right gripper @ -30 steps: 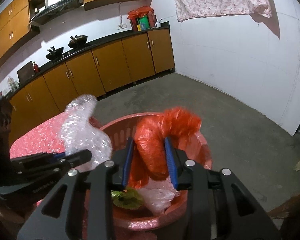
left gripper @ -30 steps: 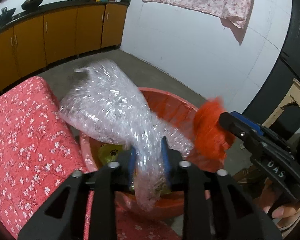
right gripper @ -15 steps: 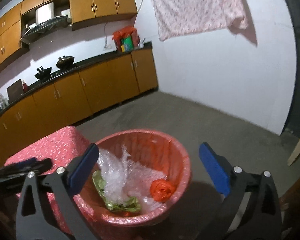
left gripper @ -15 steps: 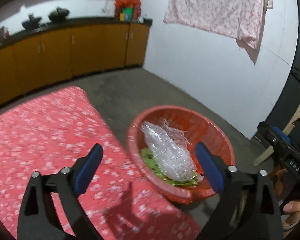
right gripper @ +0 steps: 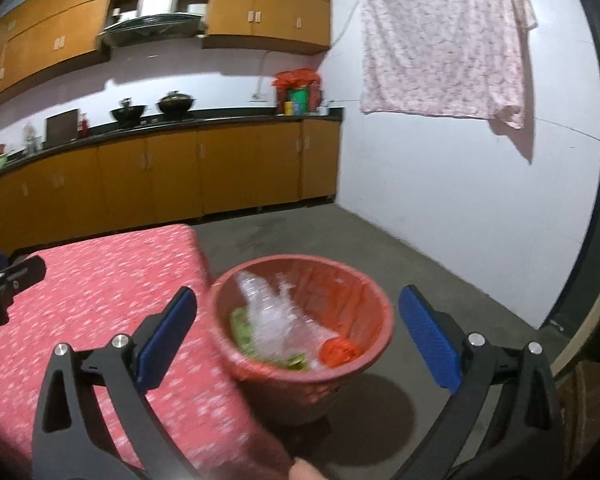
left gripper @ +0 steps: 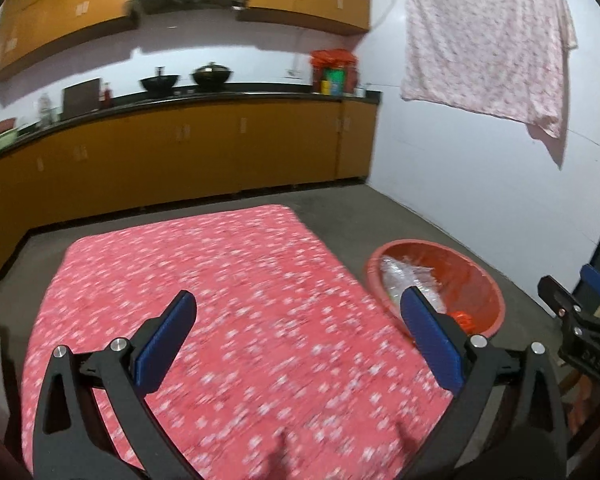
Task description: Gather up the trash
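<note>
A red plastic basket (left gripper: 476, 284) (right gripper: 300, 392) stands on the floor just past the right edge of the table. Inside it lie clear bubble wrap (left gripper: 412, 276) (right gripper: 276, 320), a crumpled orange bag (right gripper: 338, 353) (left gripper: 460, 318) and a green wrapper (right gripper: 242, 328). My left gripper (left gripper: 298, 296) hovers over the red flowered tablecloth (left gripper: 220, 280) (right gripper: 92, 292); its jaws are opening wide with nothing between them. My right gripper (right gripper: 299, 292) is open and empty, pulled back above the basket. Each gripper shows at the edge of the other's view.
Orange kitchen cabinets (left gripper: 220, 152) with a dark counter and pots run along the back wall. A pink cloth (right gripper: 440, 40) hangs on the white wall at right. Grey concrete floor (right gripper: 440, 280) surrounds the basket. Wooden furniture (right gripper: 592, 392) stands at far right.
Both grippers opened: the left let go of the bubble wrap, the right of the orange bag, both now in the basket. Both drew back and up; the left swung over the table.
</note>
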`<action>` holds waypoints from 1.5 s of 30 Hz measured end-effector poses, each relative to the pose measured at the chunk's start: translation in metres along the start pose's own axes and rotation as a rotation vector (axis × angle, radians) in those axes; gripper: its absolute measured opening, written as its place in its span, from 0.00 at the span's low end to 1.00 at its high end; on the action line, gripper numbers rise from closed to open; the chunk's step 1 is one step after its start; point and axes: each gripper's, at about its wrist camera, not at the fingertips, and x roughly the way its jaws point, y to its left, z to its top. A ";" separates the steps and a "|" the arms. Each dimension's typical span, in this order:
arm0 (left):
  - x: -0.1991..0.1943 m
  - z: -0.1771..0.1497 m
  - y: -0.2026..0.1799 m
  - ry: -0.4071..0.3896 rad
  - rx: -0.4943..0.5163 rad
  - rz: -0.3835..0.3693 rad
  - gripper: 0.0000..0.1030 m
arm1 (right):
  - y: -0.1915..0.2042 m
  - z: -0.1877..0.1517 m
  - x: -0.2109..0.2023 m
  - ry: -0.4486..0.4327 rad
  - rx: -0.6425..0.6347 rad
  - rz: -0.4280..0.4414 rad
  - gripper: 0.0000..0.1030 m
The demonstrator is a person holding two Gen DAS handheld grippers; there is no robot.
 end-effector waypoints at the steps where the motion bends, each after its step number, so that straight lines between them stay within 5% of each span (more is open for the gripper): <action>1: -0.006 -0.003 0.003 -0.004 -0.007 0.024 0.98 | 0.004 -0.002 -0.007 -0.002 -0.003 0.011 0.96; 21: -0.072 -0.044 0.008 -0.071 -0.010 0.123 0.98 | 0.031 -0.031 -0.077 -0.024 -0.020 0.103 0.96; 45: -0.081 -0.065 0.010 -0.056 -0.017 0.133 0.98 | 0.031 -0.040 -0.095 -0.026 -0.006 0.100 0.96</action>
